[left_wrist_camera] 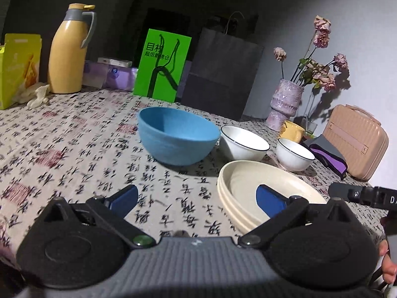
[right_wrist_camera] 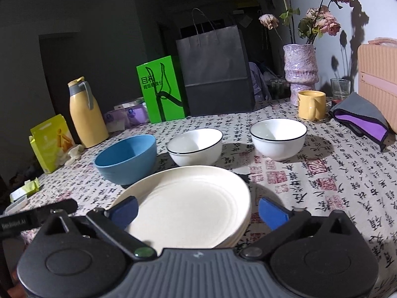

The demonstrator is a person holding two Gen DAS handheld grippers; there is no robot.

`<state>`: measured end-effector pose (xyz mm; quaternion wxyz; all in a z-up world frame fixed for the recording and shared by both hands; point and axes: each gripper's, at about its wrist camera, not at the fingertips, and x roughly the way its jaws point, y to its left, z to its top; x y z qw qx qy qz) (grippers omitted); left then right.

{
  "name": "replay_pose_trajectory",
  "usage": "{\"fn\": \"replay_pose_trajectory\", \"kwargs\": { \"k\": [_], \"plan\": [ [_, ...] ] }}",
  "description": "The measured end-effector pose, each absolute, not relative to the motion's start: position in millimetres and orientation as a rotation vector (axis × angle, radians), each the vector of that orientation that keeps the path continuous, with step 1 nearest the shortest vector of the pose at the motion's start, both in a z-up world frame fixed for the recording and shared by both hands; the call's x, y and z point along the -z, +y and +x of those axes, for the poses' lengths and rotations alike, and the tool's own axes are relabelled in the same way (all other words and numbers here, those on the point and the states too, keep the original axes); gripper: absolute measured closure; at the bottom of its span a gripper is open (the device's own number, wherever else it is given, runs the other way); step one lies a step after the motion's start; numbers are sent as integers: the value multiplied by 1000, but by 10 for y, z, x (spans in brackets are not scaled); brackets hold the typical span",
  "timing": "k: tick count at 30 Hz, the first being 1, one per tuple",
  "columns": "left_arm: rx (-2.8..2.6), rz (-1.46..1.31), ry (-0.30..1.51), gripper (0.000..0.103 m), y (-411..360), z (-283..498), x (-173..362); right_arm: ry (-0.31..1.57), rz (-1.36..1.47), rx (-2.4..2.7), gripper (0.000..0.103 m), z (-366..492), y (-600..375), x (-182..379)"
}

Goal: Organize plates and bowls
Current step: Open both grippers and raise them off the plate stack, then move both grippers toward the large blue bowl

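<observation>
A stack of cream plates lies on the patterned tablecloth, close in front of my right gripper. That gripper is open, its blue pads on either side of the stack and not pressing on it. Behind the plates stand a blue bowl and two white black-rimmed bowls, all upright and apart. My left gripper is open over bare cloth, left of the plates; its right pad overlaps the stack in this view. The blue bowl is straight ahead of it.
Along the back stand a yellow box, yellow thermos, green box, black paper bag, vase of dried flowers and yellow mug. A purple-grey cloth and pink case sit right.
</observation>
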<state>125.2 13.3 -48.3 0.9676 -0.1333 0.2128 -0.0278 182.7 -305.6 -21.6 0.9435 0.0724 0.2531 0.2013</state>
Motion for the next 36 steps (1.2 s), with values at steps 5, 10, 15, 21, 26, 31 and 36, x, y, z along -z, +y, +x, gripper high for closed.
{"fn": "replay_pose_trajectory", "kwargs": {
  "k": [5, 10, 15, 21, 26, 31, 36],
  "plan": [
    [47, -280, 417, 0, 205, 1164, 447, 505, 149, -435, 0, 1744, -2940, 198],
    [44, -277, 409, 0, 243, 1060, 425, 500, 138, -445, 0, 1644, -2846, 188],
    [48, -282, 417, 0, 278, 972, 441, 507, 137, -456, 0, 1556, -2799, 198],
    [53, -279, 428, 0, 305, 945, 421, 518, 135, -457, 0, 1520, -2734, 194],
    [53, -281, 435, 0, 345, 950, 426, 514, 135, -452, 0, 1536, -2704, 166],
    [51, -285, 448, 0, 381, 995, 438, 532, 131, -450, 0, 1578, -2693, 167],
    [49, -283, 447, 0, 419, 1072, 428, 539, 129, -449, 0, 1657, -2678, 158]
  ]
}}
